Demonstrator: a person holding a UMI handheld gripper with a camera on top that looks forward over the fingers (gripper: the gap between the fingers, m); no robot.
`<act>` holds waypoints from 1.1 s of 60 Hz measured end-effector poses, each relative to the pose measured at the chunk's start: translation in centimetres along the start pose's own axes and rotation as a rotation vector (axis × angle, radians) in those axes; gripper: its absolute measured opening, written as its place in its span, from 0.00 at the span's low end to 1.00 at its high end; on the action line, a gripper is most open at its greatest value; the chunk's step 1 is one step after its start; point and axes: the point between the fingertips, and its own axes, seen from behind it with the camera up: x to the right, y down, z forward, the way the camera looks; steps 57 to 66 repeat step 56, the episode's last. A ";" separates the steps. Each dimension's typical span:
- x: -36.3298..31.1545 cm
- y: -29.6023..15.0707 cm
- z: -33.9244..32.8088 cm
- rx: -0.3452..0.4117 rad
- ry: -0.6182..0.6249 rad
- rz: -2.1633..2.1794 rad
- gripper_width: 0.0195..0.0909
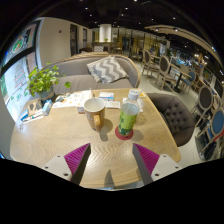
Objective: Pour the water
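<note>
Gripper [109,160]: fingers spread apart, holding nothing.
Table [60,138]: wooden.
Brown cup [95,112]: beyond the fingers.
Green cup [128,118]: just beside it.

No text, label, brand, number or sign can be read anywhere; the markings on the green patterned cup [128,117] are too small to make out.

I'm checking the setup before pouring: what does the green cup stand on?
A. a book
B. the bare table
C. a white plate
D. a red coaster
D: the green cup stands on a red coaster, right of the brown cup, beyond the open gripper.
</note>
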 end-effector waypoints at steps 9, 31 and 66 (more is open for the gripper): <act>-2.7 1.0 -5.1 0.001 -0.001 0.011 0.92; -3.5 0.5 -8.3 0.035 0.024 -0.028 0.92; -2.1 -0.5 -8.0 0.047 -0.003 -0.088 0.92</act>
